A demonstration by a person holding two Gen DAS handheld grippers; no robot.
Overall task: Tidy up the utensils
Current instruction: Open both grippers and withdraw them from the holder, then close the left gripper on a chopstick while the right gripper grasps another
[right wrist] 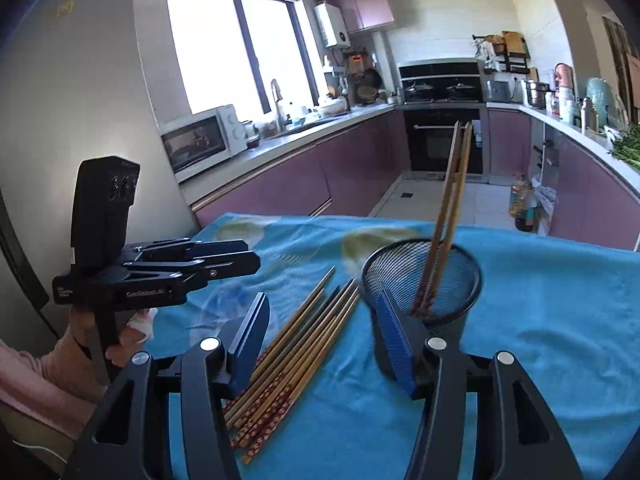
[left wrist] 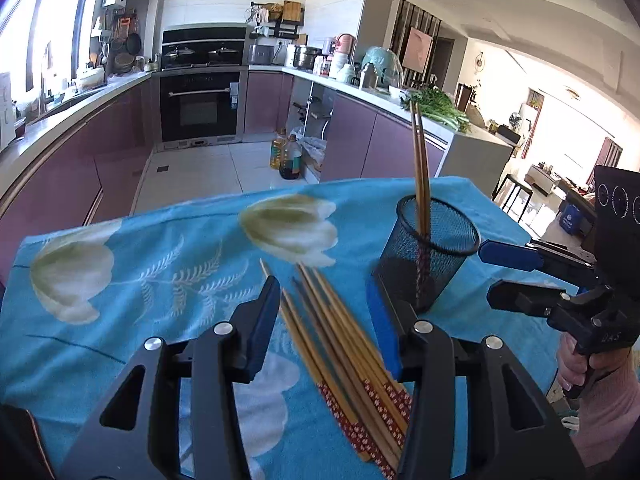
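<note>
A bundle of chopsticks [left wrist: 344,344] is laid on the blue cloth [left wrist: 160,248], left of the mesh cup [left wrist: 428,248] where two chopsticks [left wrist: 421,168] are stood. Both the left gripper [left wrist: 324,320] and the right gripper [right wrist: 324,336] are held released above the bundle, nothing grasped.

Black hand-held gripper [left wrist: 324,312] x2, blue pads, silver screws; pink sleeve [left wrist: 600,408].

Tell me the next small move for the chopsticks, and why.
Probably lower the left gripper onto the loose chopsticks and close on a pair. Its jaws are open and empty above the pile on the blue cloth, while only two chopsticks stand in the mesh holder.
</note>
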